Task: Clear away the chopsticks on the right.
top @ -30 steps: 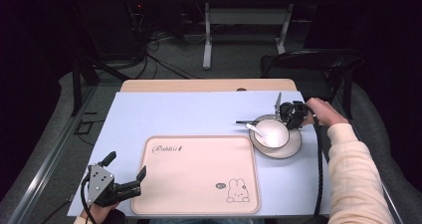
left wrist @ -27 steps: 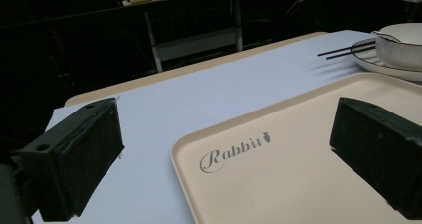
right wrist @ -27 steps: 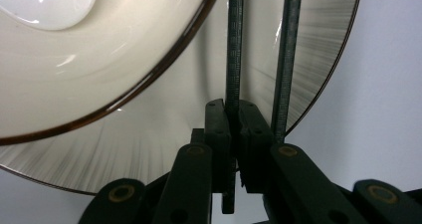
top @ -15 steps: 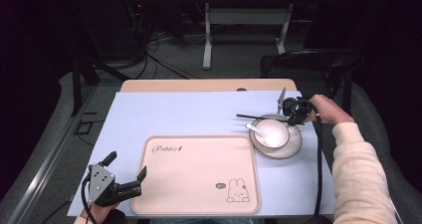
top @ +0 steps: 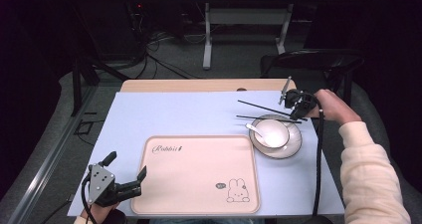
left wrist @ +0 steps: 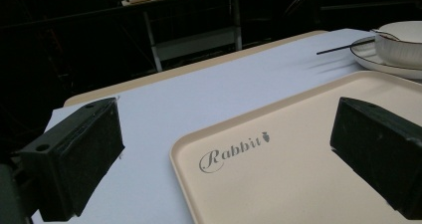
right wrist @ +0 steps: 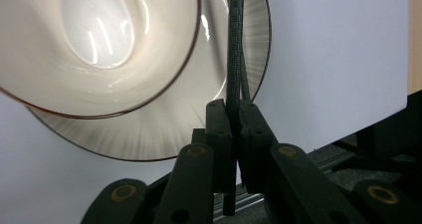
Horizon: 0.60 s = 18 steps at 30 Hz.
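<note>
My right gripper (top: pixel 297 113) (right wrist: pixel 234 109) is shut on the end of a thin black chopstick (top: pixel 268 109) (right wrist: pixel 234 45), which slants over the far rim of a striped plate (top: pixel 293 144) (right wrist: pixel 174 124). On that plate stands a white bowl (top: pixel 271 132) (right wrist: pixel 74 59) holding a white spoon (top: pixel 254 130). A second chopstick (top: pixel 259 118) lies just below the held one, its end by the plate. At the table's front left, my left gripper (top: pixel 127 165) (left wrist: pixel 224 144) stands open by the near left corner of a beige "Rabbit" tray (top: pixel 194 184) (left wrist: pixel 298 149), gripping nothing.
A pale blue mat (top: pixel 174 114) covers the wooden table (top: pixel 199 85). A dark chair (top: pixel 318 59) stands behind the right end, and another table's legs (top: pixel 206 40) are farther back. The right gripper's cable (top: pixel 318 159) runs down beside the plate.
The right gripper has drawn slightly back and to the right with the chopstick, whose far tip has risen, so two sticks now show apart. The left gripper has not moved.
</note>
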Tool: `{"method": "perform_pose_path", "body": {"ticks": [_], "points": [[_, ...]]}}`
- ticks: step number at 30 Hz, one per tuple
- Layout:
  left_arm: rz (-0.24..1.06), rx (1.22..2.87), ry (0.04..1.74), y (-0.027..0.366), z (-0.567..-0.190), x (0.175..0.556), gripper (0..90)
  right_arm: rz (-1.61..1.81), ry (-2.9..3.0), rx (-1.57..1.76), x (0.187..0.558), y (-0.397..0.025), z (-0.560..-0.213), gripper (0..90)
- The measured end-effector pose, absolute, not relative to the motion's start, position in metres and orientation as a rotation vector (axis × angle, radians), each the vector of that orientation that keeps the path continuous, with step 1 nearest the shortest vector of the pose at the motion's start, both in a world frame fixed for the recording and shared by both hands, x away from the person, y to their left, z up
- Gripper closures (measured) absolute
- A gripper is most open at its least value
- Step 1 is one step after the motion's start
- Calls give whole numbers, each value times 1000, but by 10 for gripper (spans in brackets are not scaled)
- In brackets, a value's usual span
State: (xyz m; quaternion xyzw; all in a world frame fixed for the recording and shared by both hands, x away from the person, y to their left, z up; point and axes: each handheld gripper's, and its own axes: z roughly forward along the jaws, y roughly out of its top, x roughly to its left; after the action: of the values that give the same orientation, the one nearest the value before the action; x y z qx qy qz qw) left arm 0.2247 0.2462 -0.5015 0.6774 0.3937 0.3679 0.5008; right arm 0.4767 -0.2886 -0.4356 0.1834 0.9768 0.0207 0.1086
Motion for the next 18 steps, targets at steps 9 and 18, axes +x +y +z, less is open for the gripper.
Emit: {"method": "perform_pose_path", "body": {"ticks": [9,18], "points": [[891,1641,947,246,-501,225,0,62,2814,644,447,-263,-410,847],[891,1637,949,246,-501,224,0,119,2775,866,417,-228,-402,847]]}}
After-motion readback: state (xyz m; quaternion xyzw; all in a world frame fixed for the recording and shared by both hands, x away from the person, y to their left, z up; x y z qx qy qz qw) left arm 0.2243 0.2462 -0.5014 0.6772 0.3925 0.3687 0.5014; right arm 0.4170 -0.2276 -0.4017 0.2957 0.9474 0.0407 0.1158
